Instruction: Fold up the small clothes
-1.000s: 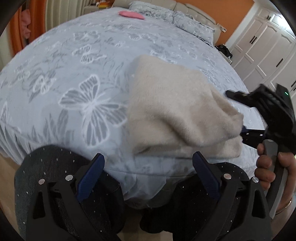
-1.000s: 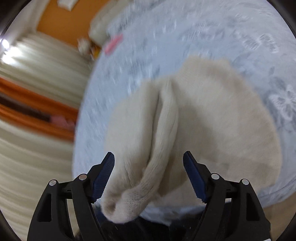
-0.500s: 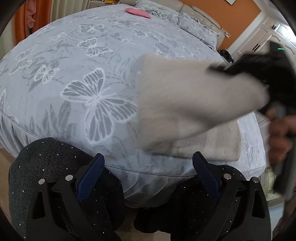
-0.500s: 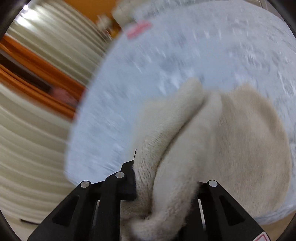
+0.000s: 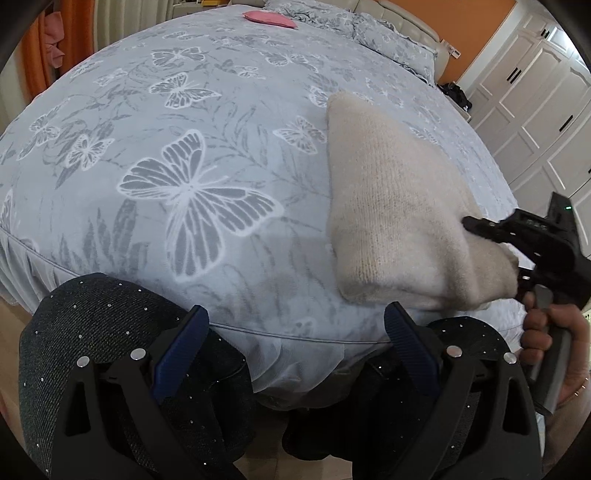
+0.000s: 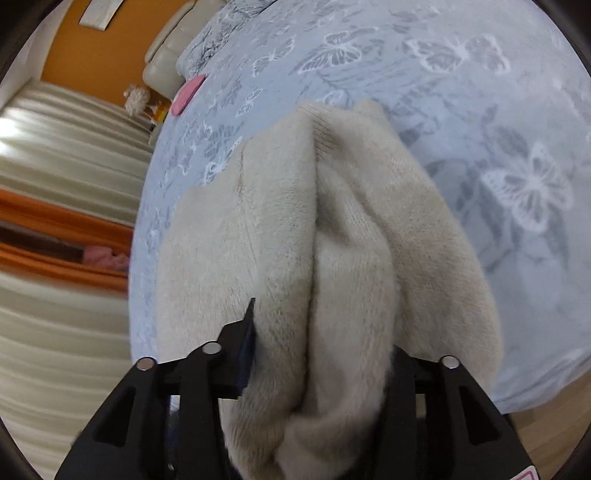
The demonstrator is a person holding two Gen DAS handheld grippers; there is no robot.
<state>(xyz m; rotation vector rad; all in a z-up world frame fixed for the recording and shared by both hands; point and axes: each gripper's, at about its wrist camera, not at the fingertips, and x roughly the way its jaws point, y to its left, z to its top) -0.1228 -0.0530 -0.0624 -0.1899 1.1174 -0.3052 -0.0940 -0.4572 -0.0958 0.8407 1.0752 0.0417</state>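
A beige knitted garment point(image 5: 399, 221) lies folded near the front right edge of the bed point(image 5: 184, 110). Its near corner is drawn up off the cover into my right gripper point(image 5: 495, 254). In the right wrist view a thick bunch of the garment point(image 6: 332, 240) fills the gap of my right gripper point(image 6: 321, 332); the jaws are opening, with the cloth still touching both pads. My left gripper point(image 5: 297, 314) hovers open over the bed's edge, left of the garment, with nothing between its fingers.
The bed point(image 6: 480, 110) has a grey butterfly cover. A small pink item point(image 5: 269, 18) lies at its far side near the pillows. The person's knees in dark speckled trousers point(image 5: 92, 332) press against the bed's edge. White wardrobe doors point(image 5: 535, 92) stand at the right, curtains point(image 6: 55, 147) beyond.
My right gripper shut on the garment's near fold, swung it up across the pile, then came back down to the right with the cloth; its jaws have widened slightly. The left gripper stayed put.
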